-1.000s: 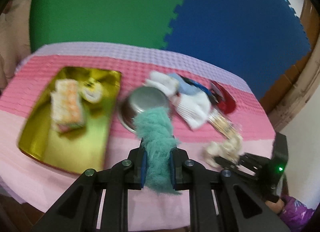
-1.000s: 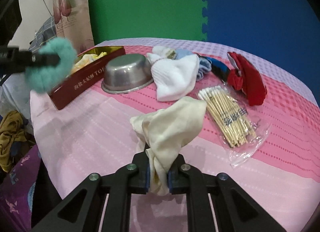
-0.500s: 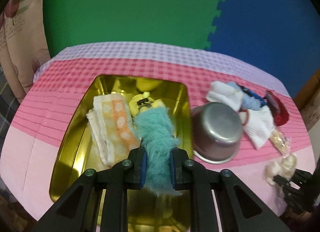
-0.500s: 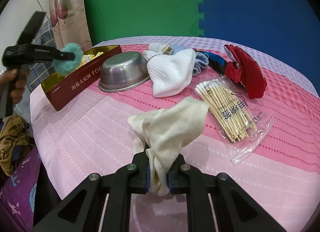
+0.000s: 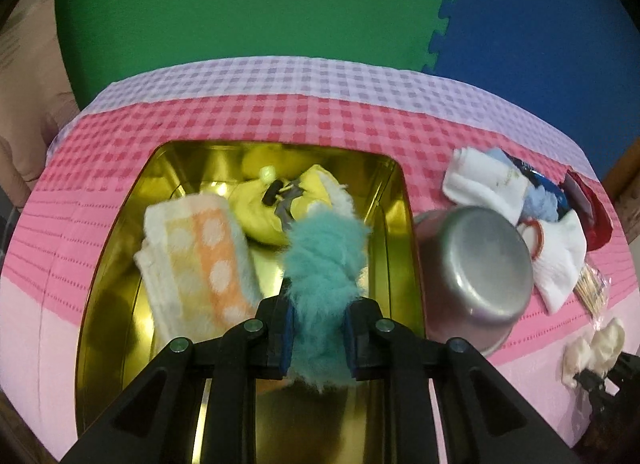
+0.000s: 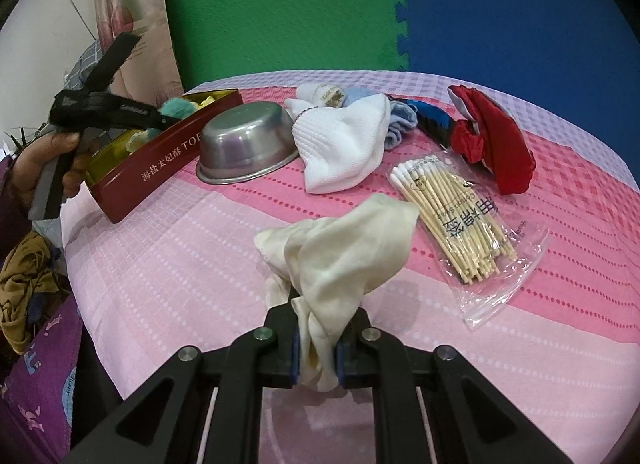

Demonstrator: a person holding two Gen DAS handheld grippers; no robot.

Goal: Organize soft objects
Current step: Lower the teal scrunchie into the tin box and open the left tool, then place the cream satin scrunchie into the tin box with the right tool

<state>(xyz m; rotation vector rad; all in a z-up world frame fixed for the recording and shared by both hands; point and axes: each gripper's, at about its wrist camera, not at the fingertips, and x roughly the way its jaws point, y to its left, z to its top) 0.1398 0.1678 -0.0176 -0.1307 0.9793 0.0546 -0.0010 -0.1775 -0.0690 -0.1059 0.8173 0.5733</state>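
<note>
From the left wrist, the left tongs (image 5: 318, 338) hung over the gold tin (image 5: 400, 232), their jaws just easing apart yet still pinching the teal fluffy piece (image 5: 324, 264). A dotted towel (image 5: 200, 260) and a yellow plush (image 5: 272, 207) lay inside.

From the right wrist, the right tongs (image 6: 316, 356) were clamped on the cream cloth (image 6: 344, 252) above the pink desk (image 6: 180, 264), beside a bag of cotton swabs (image 6: 460, 215).
</note>
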